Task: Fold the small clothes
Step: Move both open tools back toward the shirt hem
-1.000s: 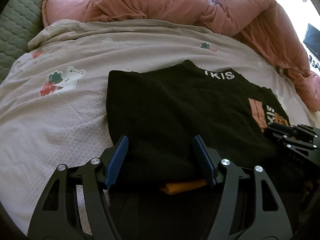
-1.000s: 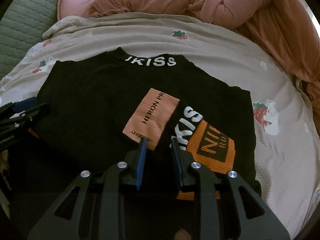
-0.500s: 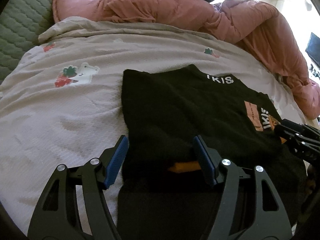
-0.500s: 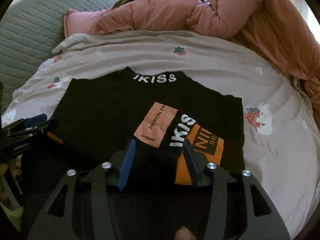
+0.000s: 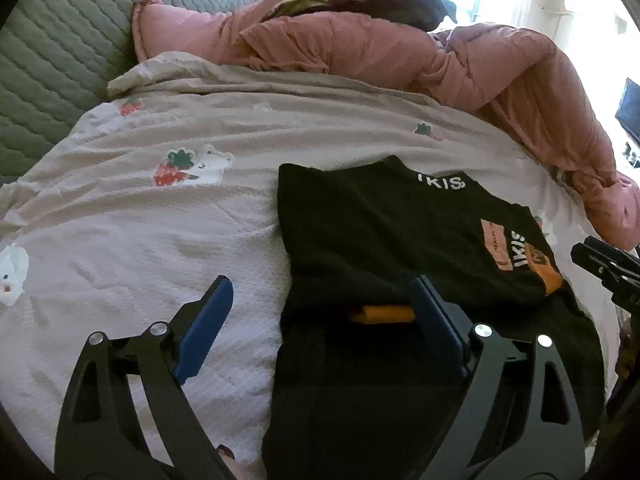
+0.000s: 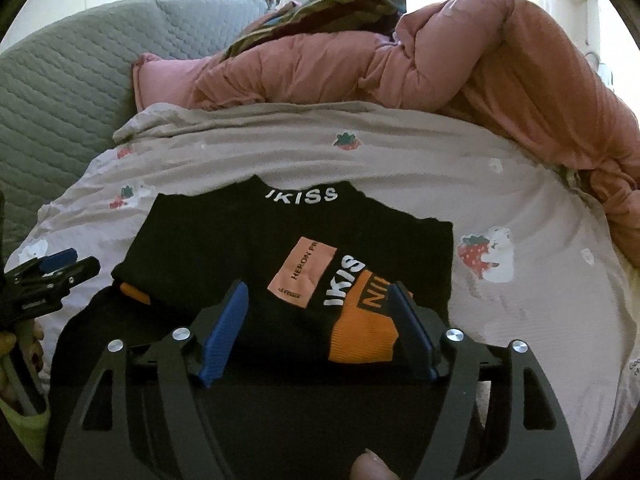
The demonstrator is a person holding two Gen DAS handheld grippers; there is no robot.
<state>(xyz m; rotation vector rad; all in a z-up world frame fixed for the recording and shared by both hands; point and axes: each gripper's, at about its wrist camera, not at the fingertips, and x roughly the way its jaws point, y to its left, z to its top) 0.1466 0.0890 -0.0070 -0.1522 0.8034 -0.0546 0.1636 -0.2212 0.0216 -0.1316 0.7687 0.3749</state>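
Black top (image 6: 248,248) seen folded on bed sheet (image 5: 120,240), lower centre of right wrist frame, lower right of left wrist frame. Right tongs (image 6: 316,328) spread and opening, hem edge lying between blue pads, not pinched. Left tongs (image 5: 320,320) spread and opening; one pad over sheet, other over garment edge; nothing gripped. Risk judged: released fold may spring back or slide on soft sheet. Pads could snag knit during withdrawal, dragging top layer askew. Orange cuff (image 5: 380,314) protruding; may be left untucked.
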